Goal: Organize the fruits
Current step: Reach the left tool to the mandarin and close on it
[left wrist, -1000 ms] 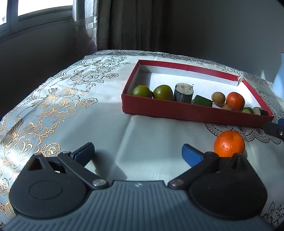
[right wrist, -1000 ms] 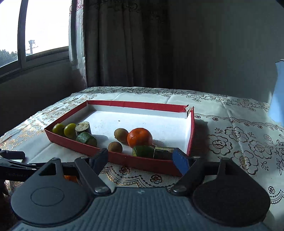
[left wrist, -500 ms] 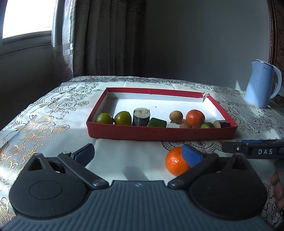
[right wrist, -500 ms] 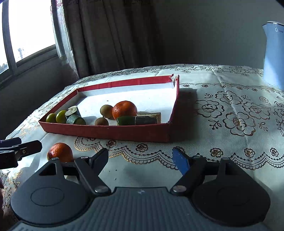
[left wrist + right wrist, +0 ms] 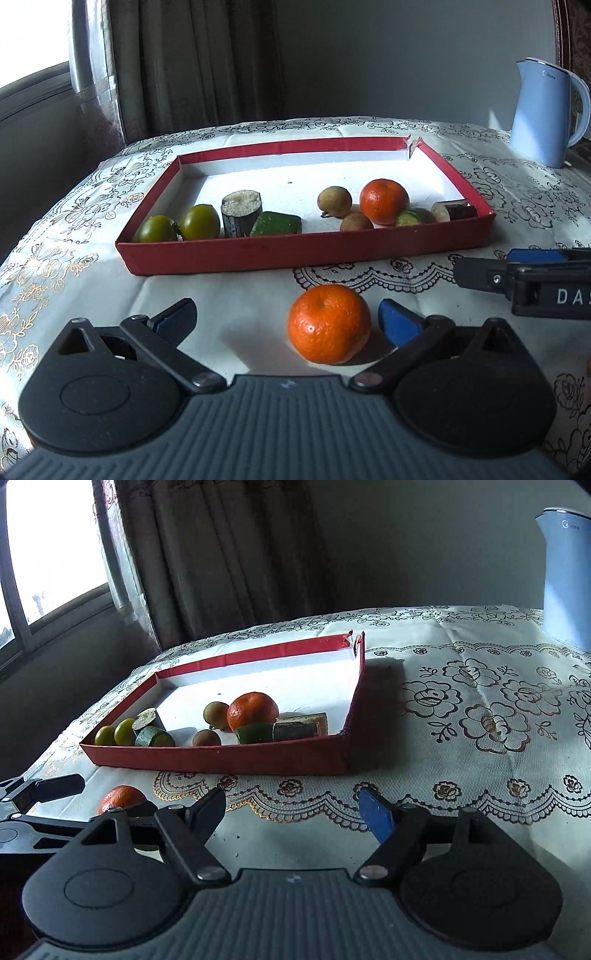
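Note:
A loose orange tangerine [image 5: 328, 323] lies on the tablecloth in front of the red tray [image 5: 306, 251]. My left gripper [image 5: 288, 319] is open, and the tangerine sits between its fingers, close to the right one, untouched. The tray holds two green fruits [image 5: 181, 225], a dark cut piece [image 5: 242, 212], a green piece [image 5: 275, 225], two brown fruits [image 5: 334, 201], a second tangerine [image 5: 384, 201] and more cut pieces at the right. My right gripper [image 5: 291, 808] is open and empty over the cloth; the tangerine [image 5: 122, 797] shows at its left, as does the tray [image 5: 221, 755].
A light blue kettle [image 5: 546, 110] stands at the back right of the table; it also shows in the right wrist view [image 5: 565, 579]. The right gripper's fingers [image 5: 517, 273] reach in from the right edge of the left wrist view. Curtains and a window lie behind.
My left gripper has swung right and forward, so the loose tangerine now lies between its fingers instead of outside the right one. My right gripper has shifted right and lower.

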